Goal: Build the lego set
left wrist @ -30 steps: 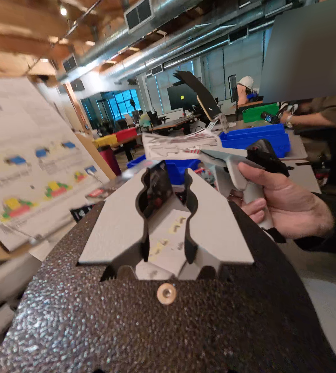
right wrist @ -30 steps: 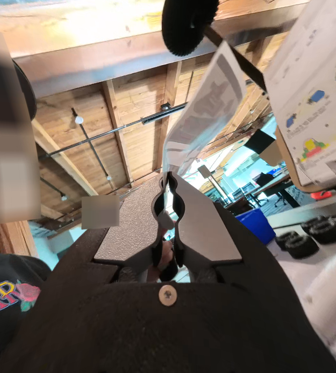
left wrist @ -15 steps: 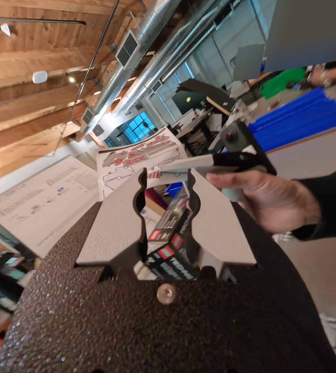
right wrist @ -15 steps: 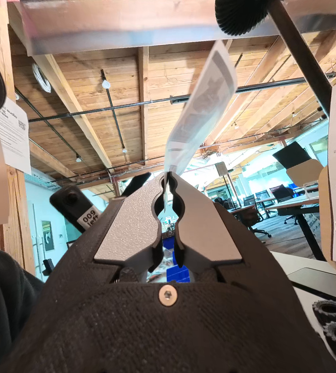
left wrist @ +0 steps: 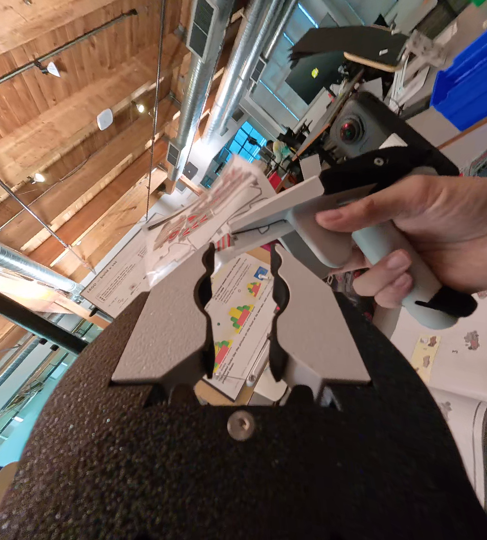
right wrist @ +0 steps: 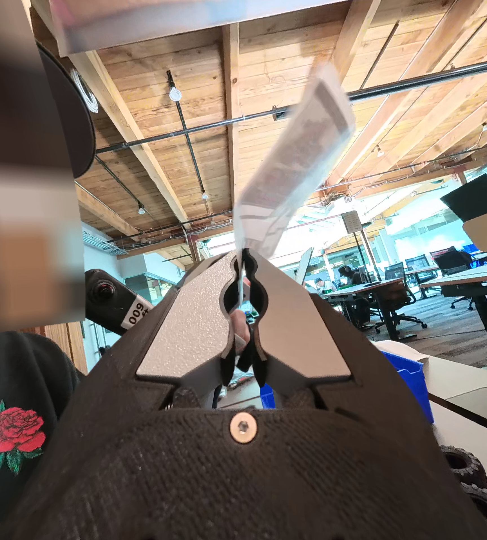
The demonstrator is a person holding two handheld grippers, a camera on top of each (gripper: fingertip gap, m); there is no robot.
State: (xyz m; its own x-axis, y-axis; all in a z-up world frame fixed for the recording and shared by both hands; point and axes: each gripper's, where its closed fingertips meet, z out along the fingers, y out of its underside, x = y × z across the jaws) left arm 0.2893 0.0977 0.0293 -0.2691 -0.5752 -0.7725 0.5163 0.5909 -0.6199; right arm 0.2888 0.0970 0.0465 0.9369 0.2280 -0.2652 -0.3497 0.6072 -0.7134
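Observation:
My right gripper (right wrist: 243,254) is shut on the lower edge of a thin sticker sheet (right wrist: 292,163), which sticks up and is blurred. In the left wrist view the same sheet (left wrist: 195,222) has red and grey printed shapes. There the right gripper (left wrist: 230,232), held by a hand (left wrist: 441,228), is just beyond my left gripper's tips. My left gripper (left wrist: 242,257) is open and empty, tilted upward. The sheet's corner lies just above its left fingertip (left wrist: 210,257). Through the gap shows an instruction sheet (left wrist: 242,315) with coloured brick pictures.
Several black tyres (right wrist: 467,470) lie on the white table at the lower right. A blue bin (right wrist: 406,385) stands behind it, and another blue bin (left wrist: 476,76) is far right. An open booklet (left wrist: 455,365) lies on the table. A person's black shirt (right wrist: 17,423) is close on the left.
My left gripper has tilted and turned, so the instruction sheet now shows in its gap instead of a box. The right gripper has brought the sticker sheet closer to the left fingertips.

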